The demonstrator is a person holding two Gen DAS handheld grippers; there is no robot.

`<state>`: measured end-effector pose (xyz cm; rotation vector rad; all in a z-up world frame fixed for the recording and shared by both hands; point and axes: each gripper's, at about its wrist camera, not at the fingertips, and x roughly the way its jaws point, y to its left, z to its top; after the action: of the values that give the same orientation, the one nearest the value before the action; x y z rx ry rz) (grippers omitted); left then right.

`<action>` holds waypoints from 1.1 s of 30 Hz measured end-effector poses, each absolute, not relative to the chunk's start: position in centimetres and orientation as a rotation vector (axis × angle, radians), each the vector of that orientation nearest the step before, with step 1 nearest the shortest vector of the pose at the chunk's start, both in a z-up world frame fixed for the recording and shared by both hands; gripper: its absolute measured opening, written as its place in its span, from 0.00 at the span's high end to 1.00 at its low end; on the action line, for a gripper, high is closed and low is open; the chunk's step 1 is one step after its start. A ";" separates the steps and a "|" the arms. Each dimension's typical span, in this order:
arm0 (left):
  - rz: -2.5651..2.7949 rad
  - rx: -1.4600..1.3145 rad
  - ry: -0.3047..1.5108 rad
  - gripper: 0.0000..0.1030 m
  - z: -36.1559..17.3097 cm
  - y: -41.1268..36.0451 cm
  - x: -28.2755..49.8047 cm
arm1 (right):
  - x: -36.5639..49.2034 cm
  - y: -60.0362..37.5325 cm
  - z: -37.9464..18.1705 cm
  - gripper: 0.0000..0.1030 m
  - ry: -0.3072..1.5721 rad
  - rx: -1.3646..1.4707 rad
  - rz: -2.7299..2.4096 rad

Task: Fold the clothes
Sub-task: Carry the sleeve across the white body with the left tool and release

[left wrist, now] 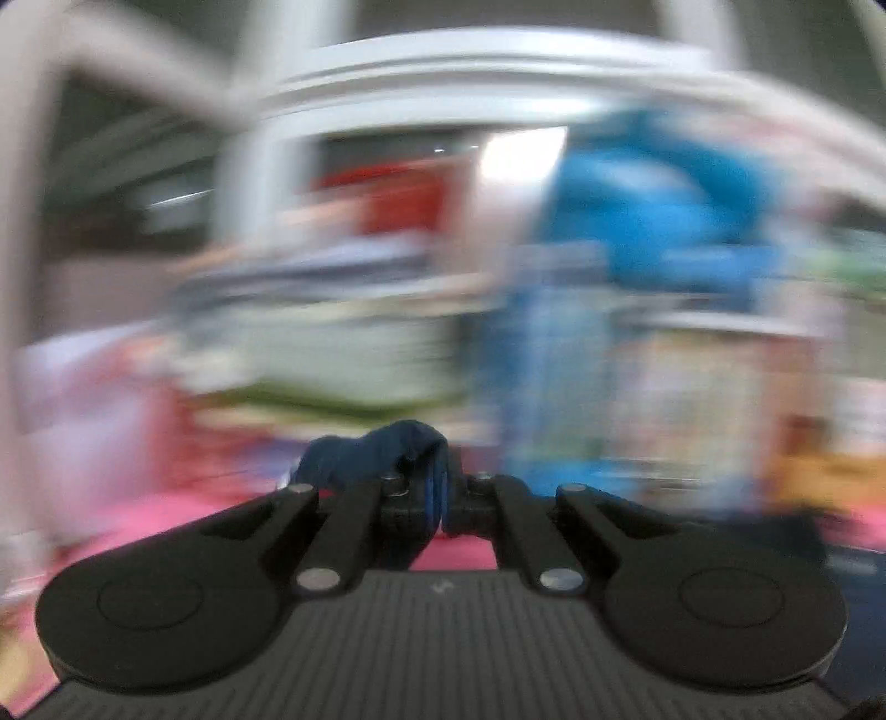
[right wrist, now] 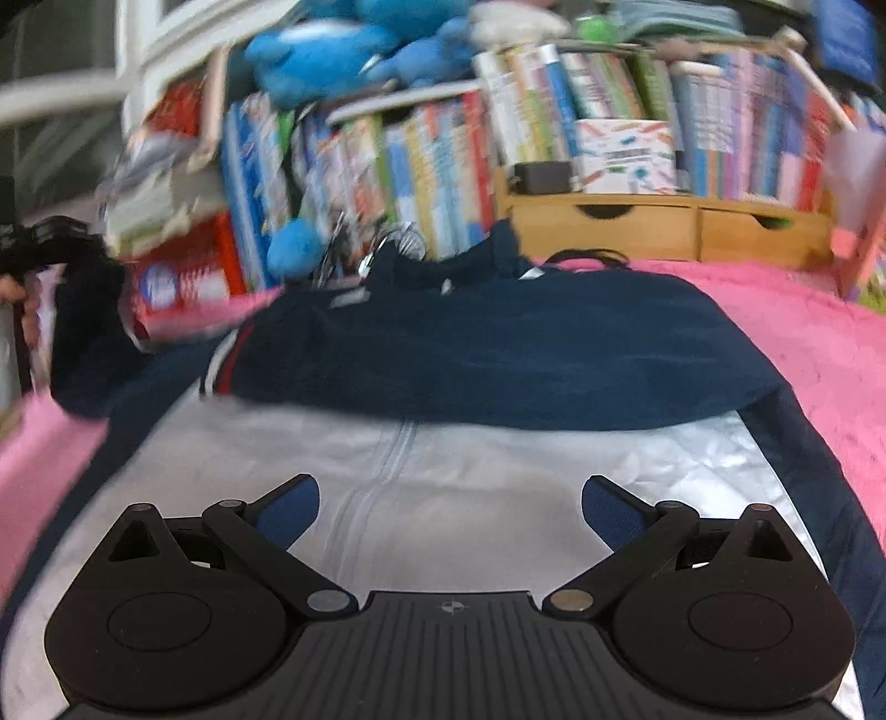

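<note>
A navy jacket [right wrist: 498,343] lies on a pink blanket [right wrist: 819,343], its silver lining [right wrist: 470,459] facing up in front and its navy top part folded over behind. In the right wrist view my right gripper [right wrist: 449,515] hovers over the lining, open, with nothing between its blue pads. The left wrist view is badly blurred, but my left gripper [left wrist: 440,487] is shut on a bunch of the jacket's navy cloth [left wrist: 376,448]. At the far left of the right wrist view, a hand holds the left gripper [right wrist: 50,243] raised, and navy cloth [right wrist: 83,332] hangs from it.
A crowded bookshelf [right wrist: 432,155] stands behind the blanket, with blue plush toys [right wrist: 332,50] on top and a wooden drawer unit [right wrist: 664,221] at its foot. Tangled metal items [right wrist: 387,243] lie by the jacket's far edge. A white window frame [left wrist: 443,72] fills the upper left.
</note>
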<state>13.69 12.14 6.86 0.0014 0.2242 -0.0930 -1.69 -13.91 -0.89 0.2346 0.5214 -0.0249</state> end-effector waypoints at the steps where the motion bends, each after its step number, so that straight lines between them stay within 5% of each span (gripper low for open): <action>1: -0.181 0.026 0.238 0.96 6.7 9.0 13.1 | -2.0 -14.7 -0.8 0.01 0.499 0.282 -0.038; 6: -0.501 0.105 0.485 0.87 2.7 0.2 10.9 | -2.7 -18.4 0.5 0.00 0.440 0.404 -0.105; 12: -0.590 0.060 0.498 0.50 1.7 3.8 6.4 | -0.3 -19.0 2.9 0.00 0.479 0.308 -0.105; 17: -0.455 0.020 0.447 0.39 2.6 9.9 4.7 | 5.5 -12.6 3.0 0.00 0.543 -0.038 0.023; 23: -0.190 -0.096 0.464 0.39 2.4 16.5 5.1 | 13.6 -5.3 0.9 0.04 0.496 -0.269 0.082; 25: -0.167 -0.108 0.461 0.39 2.2 17.6 5.0 | 15.9 -6.7 1.4 0.14 0.531 -0.081 0.105; 27: -0.151 -0.099 0.452 0.39 2.1 18.1 5.2 | 17.5 -8.6 1.5 0.75 0.589 0.093 0.093; 33: -0.153 -0.081 0.422 0.36 1.5 18.1 5.8 | 14.0 -15.3 2.8 0.83 0.495 0.306 -0.012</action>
<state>5.79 18.05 1.47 -0.0814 0.4219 -0.1527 13.99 -15.34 2.79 0.3055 0.4949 -0.0117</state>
